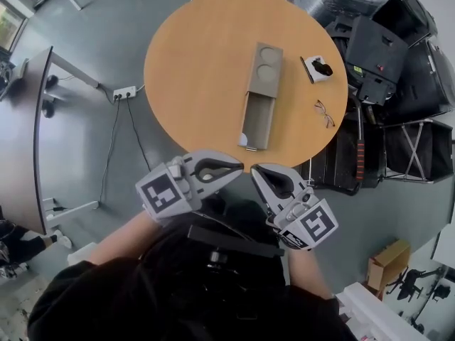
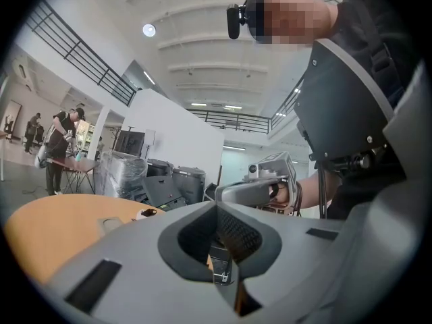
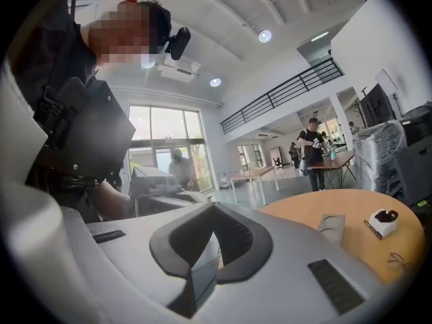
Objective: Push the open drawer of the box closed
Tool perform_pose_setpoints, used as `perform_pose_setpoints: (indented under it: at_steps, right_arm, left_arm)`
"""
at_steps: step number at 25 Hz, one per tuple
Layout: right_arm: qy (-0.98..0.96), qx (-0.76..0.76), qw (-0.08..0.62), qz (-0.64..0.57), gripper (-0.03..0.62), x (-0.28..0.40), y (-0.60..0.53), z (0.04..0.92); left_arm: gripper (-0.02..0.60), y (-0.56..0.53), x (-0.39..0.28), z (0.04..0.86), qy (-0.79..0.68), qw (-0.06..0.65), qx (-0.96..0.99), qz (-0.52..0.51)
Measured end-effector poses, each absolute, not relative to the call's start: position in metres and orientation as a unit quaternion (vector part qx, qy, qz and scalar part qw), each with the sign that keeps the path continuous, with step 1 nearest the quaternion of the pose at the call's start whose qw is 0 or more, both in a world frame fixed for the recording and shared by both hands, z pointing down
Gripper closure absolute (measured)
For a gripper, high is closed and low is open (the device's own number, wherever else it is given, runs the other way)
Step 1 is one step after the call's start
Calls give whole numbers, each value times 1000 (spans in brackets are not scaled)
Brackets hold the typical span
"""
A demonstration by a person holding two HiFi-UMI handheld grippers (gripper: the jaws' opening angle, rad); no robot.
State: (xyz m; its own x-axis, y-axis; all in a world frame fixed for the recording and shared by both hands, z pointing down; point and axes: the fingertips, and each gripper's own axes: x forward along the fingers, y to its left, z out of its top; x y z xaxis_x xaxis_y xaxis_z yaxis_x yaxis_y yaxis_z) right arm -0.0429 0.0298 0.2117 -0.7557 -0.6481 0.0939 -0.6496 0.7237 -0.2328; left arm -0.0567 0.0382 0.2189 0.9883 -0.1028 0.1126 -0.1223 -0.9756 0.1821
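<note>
- Grippers, count?
- Two. Left gripper [image 1: 237, 166] has its fingers pressed together with nothing between. Right gripper [image 1: 257, 172] is the same, empty. The tips sit near each other by the table [image 1: 192, 62] edge.
- Box?
- One box [image 1: 261, 84], ahead of both tips, untouched. Its one drawer [image 1: 257, 123] is pulled out toward them. Beyond the right fingers: one pair of glasses [image 1: 325, 114] and one small white case [image 1: 317, 69].
</note>
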Motion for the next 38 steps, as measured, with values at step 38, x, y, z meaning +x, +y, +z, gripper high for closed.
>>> perform_pose_setpoints:
  at_steps: [38]
  right_arm:
    - [-839,391,21,378,588,-2,-29,583]
  left_arm:
    - [552,-24,-9,543,-130,189,962,145]
